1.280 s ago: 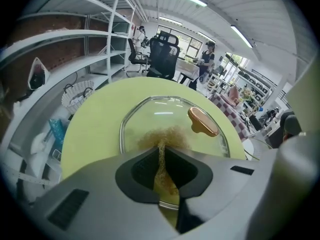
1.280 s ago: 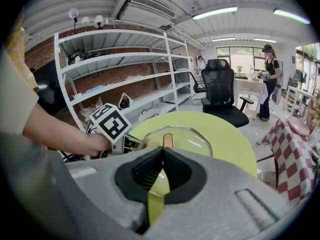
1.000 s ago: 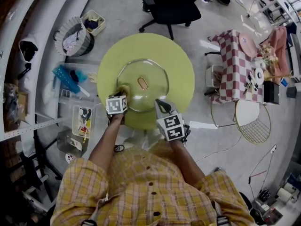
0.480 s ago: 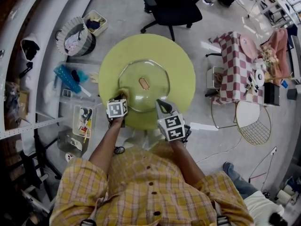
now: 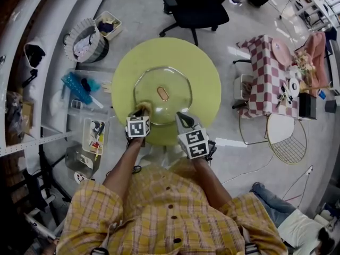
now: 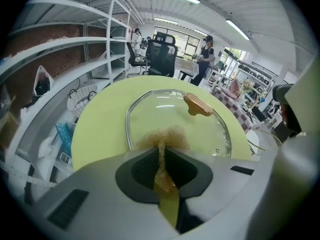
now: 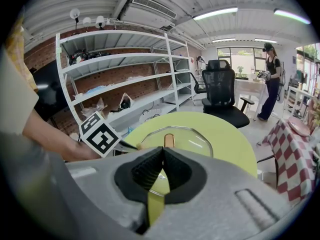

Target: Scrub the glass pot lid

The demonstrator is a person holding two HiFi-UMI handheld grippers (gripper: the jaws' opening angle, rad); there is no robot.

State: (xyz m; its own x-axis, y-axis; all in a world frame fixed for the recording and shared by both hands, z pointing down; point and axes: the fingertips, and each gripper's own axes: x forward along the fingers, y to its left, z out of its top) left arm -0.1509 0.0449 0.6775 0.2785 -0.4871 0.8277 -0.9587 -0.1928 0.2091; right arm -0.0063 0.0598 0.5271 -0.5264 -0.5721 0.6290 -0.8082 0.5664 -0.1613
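Observation:
The glass pot lid (image 5: 162, 95) with a tan handle (image 5: 162, 94) lies flat on the round yellow-green table (image 5: 204, 73). My left gripper (image 5: 140, 113) is shut on a brownish scrubber (image 5: 143, 109), which rests on the lid's near-left rim. In the left gripper view the scrubber (image 6: 164, 140) bulges out between the jaws onto the lid (image 6: 175, 115), short of the handle (image 6: 198, 104). My right gripper (image 5: 183, 119) is shut with nothing in it at the lid's near-right edge. Its own view shows the lid (image 7: 176, 136) just beyond the jaws and the left gripper's marker cube (image 7: 101, 134) to the left.
A black office chair (image 5: 194, 7) stands beyond the table. A laundry basket (image 5: 85, 41), bins (image 5: 93, 137) and shelving (image 5: 32, 62) are on the left. A chequered side table (image 5: 265, 76) and a round wire rack (image 5: 287, 137) stand on the right.
My left gripper has slid the scrubber a little right and toward me along the lid's near-left rim. The right gripper and the lid have stayed put.

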